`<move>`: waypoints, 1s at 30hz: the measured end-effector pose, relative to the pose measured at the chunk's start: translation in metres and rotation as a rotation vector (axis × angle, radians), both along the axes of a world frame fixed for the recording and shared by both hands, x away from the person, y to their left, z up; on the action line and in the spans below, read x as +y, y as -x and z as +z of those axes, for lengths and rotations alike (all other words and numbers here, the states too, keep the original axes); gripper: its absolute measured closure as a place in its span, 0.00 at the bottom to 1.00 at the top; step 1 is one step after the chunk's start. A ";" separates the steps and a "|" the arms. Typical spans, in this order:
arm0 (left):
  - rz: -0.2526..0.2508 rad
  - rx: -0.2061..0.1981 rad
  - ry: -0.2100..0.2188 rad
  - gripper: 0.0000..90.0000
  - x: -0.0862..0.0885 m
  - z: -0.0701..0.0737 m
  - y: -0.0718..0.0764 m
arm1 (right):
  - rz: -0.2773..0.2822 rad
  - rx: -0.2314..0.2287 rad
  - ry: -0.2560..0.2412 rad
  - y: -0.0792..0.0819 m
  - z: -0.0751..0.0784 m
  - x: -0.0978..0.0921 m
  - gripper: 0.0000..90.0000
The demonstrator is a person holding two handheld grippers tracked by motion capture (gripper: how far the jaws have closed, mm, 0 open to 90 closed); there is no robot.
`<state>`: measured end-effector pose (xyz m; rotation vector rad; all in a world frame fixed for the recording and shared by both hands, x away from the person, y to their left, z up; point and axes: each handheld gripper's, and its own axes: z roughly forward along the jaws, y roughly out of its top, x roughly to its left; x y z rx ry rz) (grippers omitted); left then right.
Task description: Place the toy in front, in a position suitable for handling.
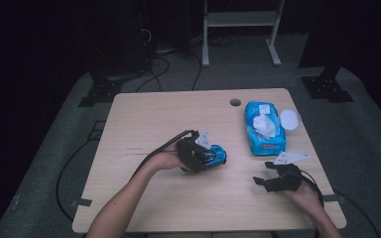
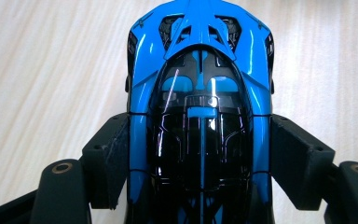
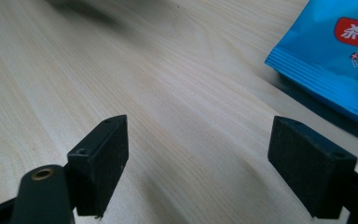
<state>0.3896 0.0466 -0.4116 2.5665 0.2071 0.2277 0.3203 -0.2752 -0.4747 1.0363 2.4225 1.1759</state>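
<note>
Blue and black, a toy car (image 2: 200,116) sits clamped between the jaws of the left hand-held gripper (image 1: 203,153), near the middle of the pale wooden desk (image 1: 144,119). The right hand-held gripper (image 1: 270,177) rests near the desk's front right, its jaws wide apart, just short of a blue wipes packet (image 1: 264,128).

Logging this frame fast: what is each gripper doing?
Left gripper: shut on the blue toy car.
Right gripper: open, holding nothing.
</note>
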 end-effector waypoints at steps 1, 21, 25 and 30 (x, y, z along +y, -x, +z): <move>-0.005 0.002 -0.004 0.31 -0.002 -0.001 0.001 | 0.000 0.000 0.000 0.000 0.000 0.000 0.22; -0.070 0.054 -0.055 0.31 -0.027 -0.027 0.015 | 0.000 0.001 -0.002 0.001 0.000 -0.001 0.22; -0.074 0.069 -0.053 0.31 -0.029 -0.029 0.016 | 0.001 0.001 -0.003 0.001 0.000 -0.001 0.22; -0.088 0.085 -0.066 0.31 -0.031 -0.032 0.017 | 0.003 0.002 -0.002 0.001 0.000 -0.001 0.22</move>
